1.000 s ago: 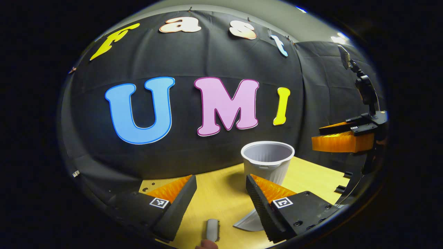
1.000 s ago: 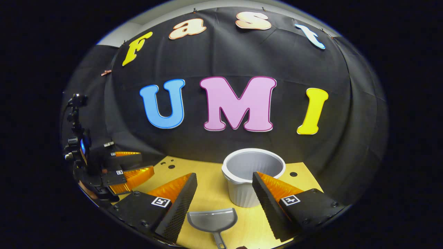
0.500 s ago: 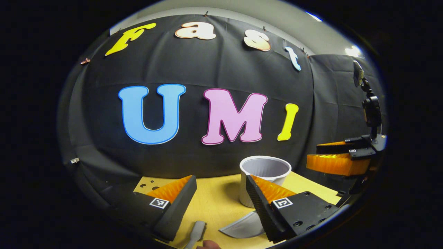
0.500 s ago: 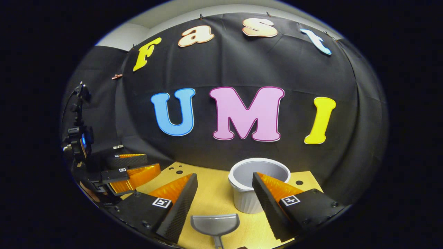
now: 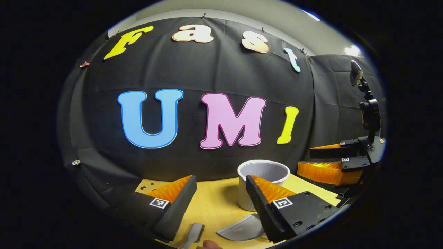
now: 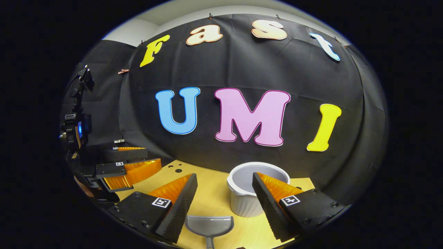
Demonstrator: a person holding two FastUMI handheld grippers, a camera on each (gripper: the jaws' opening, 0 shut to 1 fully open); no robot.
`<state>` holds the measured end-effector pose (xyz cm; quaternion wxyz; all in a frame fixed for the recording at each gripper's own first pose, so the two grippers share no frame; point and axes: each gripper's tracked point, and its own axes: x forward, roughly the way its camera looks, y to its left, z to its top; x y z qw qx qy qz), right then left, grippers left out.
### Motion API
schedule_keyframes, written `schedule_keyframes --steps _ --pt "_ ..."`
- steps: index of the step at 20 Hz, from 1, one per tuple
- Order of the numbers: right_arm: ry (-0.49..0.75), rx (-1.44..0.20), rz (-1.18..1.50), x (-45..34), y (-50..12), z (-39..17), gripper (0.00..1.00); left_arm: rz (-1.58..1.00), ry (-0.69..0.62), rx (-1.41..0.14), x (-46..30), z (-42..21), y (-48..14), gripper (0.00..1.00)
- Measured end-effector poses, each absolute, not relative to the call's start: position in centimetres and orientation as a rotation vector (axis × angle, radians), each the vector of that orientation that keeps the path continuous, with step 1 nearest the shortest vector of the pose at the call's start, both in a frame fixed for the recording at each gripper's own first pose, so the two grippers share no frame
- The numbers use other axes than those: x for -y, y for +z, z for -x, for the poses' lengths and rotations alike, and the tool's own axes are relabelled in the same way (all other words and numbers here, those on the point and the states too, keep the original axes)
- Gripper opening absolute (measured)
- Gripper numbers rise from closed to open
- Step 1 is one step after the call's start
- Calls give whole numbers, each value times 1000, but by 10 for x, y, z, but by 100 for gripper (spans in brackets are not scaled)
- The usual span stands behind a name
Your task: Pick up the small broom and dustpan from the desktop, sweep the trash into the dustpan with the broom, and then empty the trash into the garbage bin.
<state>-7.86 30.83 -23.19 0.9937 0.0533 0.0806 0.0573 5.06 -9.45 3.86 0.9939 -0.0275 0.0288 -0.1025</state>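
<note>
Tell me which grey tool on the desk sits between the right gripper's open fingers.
The dustpan: its scoop lies between the right gripper fingers, before the bin. The broom lies under the left gripper.

The left gripper (image 5: pixel 220 197) is showing two wedge-shaped fingers with ribbed sides, each rising from a dark flat block. A small square black-and-white tag (image 5: pixel 159 203) is sitting on each block, and round screw heads (image 5: pixel 297 223) are dotting the block's edge. The right gripper (image 6: pixel 224 197) is wearing the same build: finely dimpled inner faces, square tags and screws. In the left gripper view, the right gripper's body is carrying a dark jointed stalk (image 5: pixel 367 107) topped by a small flat device (image 5: pixel 355 73).
</note>
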Motion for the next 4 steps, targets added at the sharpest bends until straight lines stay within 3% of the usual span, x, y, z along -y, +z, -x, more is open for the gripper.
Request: schedule_keyframes --steps 4 --pt "131 -172 -119 -309 -236 76 99 84 -227 -73 103 -57 33 93"
